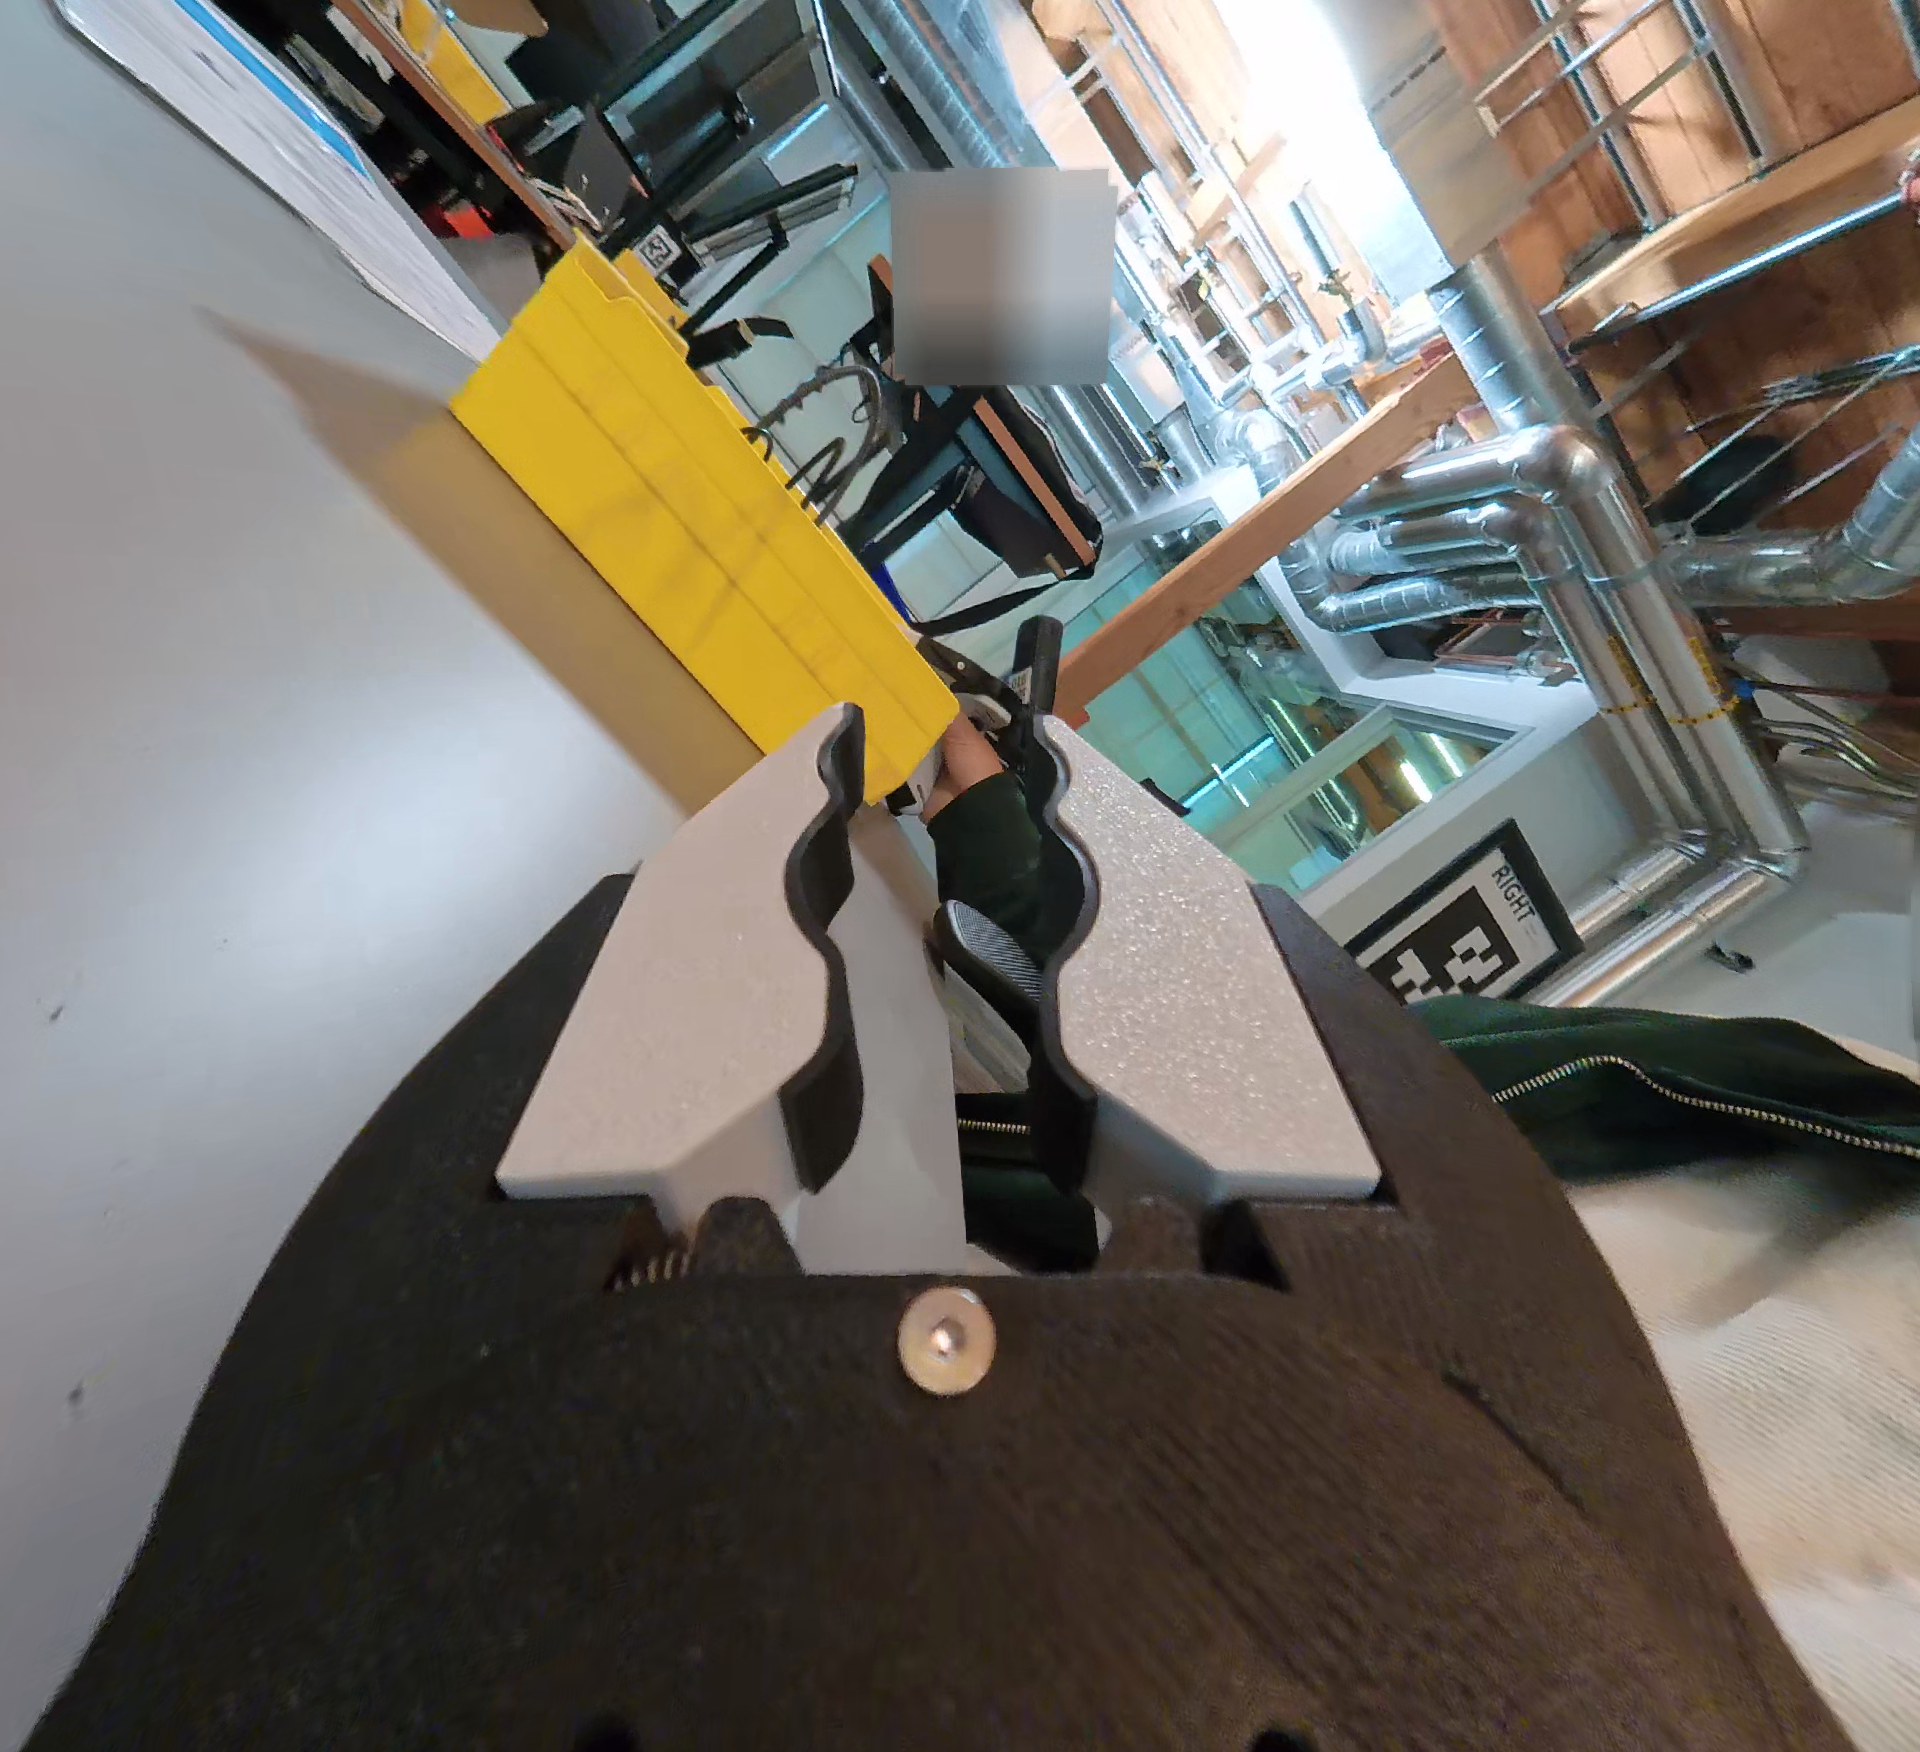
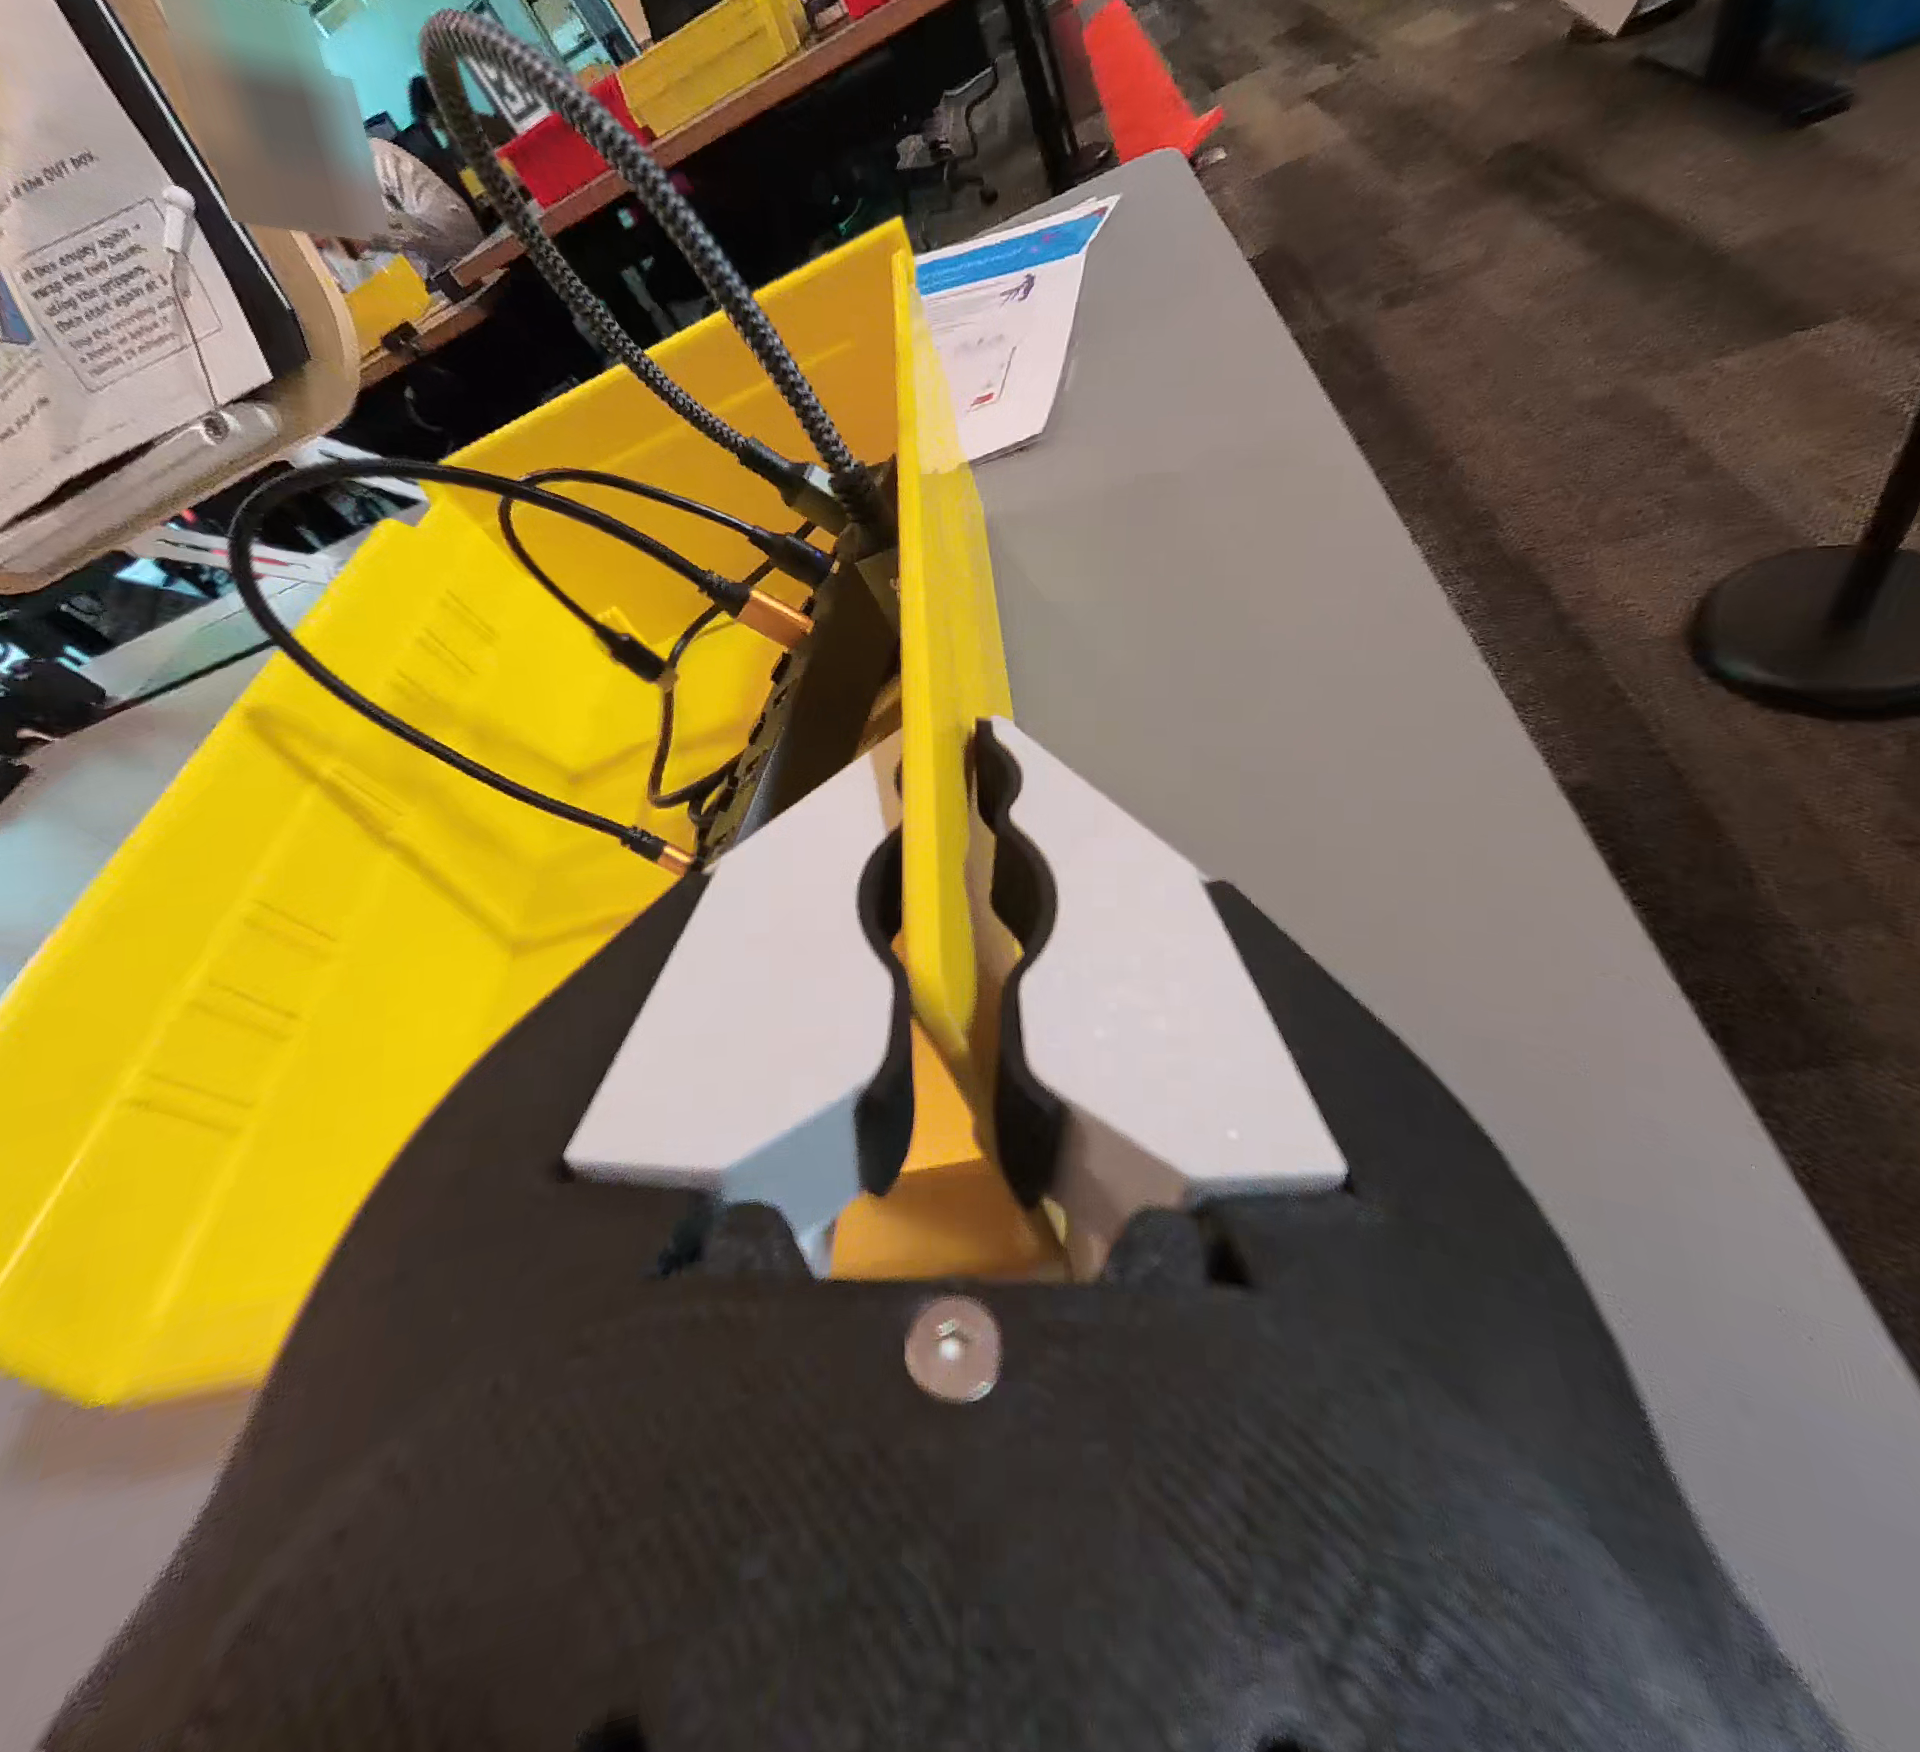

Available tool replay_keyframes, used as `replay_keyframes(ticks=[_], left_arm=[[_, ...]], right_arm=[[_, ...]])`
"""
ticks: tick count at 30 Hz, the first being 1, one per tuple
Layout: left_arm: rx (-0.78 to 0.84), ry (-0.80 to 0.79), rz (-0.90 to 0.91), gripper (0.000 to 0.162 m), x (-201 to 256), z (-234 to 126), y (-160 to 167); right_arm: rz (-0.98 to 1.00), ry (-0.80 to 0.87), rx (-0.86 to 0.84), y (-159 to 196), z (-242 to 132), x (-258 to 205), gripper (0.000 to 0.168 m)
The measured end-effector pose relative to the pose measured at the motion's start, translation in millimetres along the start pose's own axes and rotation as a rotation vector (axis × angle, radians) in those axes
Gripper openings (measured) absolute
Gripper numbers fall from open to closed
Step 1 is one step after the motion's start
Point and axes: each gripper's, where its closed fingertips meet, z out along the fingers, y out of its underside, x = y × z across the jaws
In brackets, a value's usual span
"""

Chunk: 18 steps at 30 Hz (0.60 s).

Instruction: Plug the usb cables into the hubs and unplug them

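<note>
- Black-and-white square marker card (image 1: 1465,933) in a black frame, leaning near the silver pipes: one short printed word runs along its edge, legible.
- Smaller black-and-white marker tag (image 1: 660,253) behind the yellow plastic bin (image 1: 675,497): pattern only.
- White printed sheet (image 2: 94,289) on the stand at left: several lines of dark text.
- White leaflet with a blue header (image 2: 1003,331) on the grey table (image 2: 1299,663), beside the bin: print too small to read.
</note>
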Motion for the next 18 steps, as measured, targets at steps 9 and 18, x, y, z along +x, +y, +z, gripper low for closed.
replay_keyframes(ticks=[9,18], left_arm=[[0.127,-0.471,0.414,0.057,-29,-38,-29],[0.249,-1.249,0.995,0.076,-15,-150,-89]], right_arm=[[0.153,-0.237,0.017,-9,28,-71,0.004],[-0.008,-0.445,-0.136,21,68,-188,0.004]])
